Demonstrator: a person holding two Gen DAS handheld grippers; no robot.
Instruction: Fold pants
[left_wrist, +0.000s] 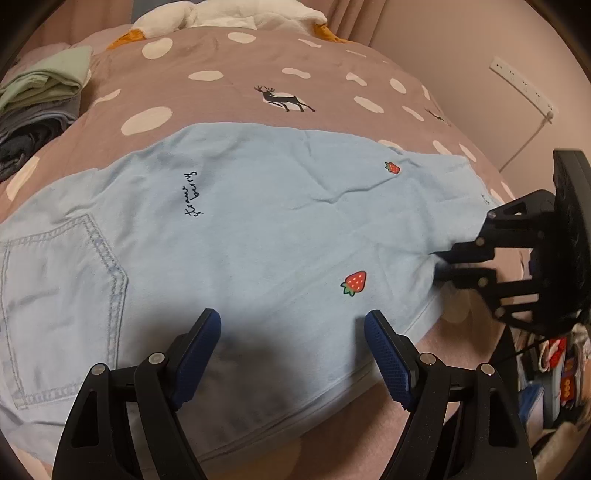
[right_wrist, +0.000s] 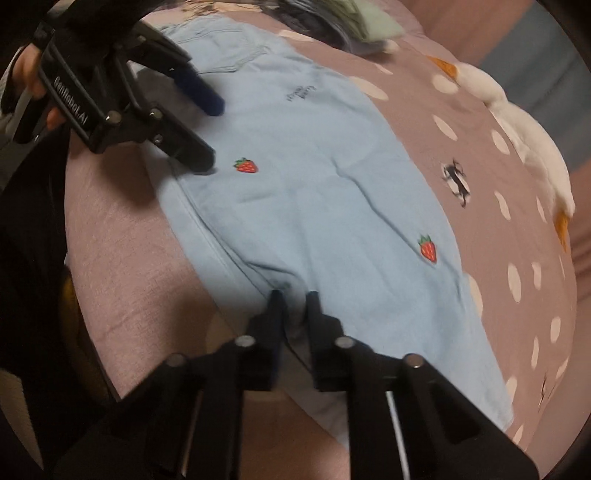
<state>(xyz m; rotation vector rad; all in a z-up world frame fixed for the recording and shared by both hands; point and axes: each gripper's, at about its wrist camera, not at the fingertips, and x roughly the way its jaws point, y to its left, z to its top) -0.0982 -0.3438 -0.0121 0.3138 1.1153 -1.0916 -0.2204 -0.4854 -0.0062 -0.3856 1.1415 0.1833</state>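
Note:
Light blue pants (left_wrist: 258, 229) with strawberry patches and a back pocket lie flat across the bed, also in the right wrist view (right_wrist: 314, 192). My left gripper (left_wrist: 291, 332) is open, jaws wide apart, just above the pants' near edge; it also shows in the right wrist view (right_wrist: 216, 134). My right gripper (right_wrist: 293, 295) is nearly closed, pinching the pants' leg-end hem between its fingers; it also shows at the right in the left wrist view (left_wrist: 439, 264).
A brown bedspread (left_wrist: 229, 51) with white spots and deer prints covers the bed. A stack of folded clothes (left_wrist: 40, 99) sits at far left. A white plush goose (right_wrist: 517, 125) lies at the far side. A power strip (left_wrist: 524, 86) hangs on the wall.

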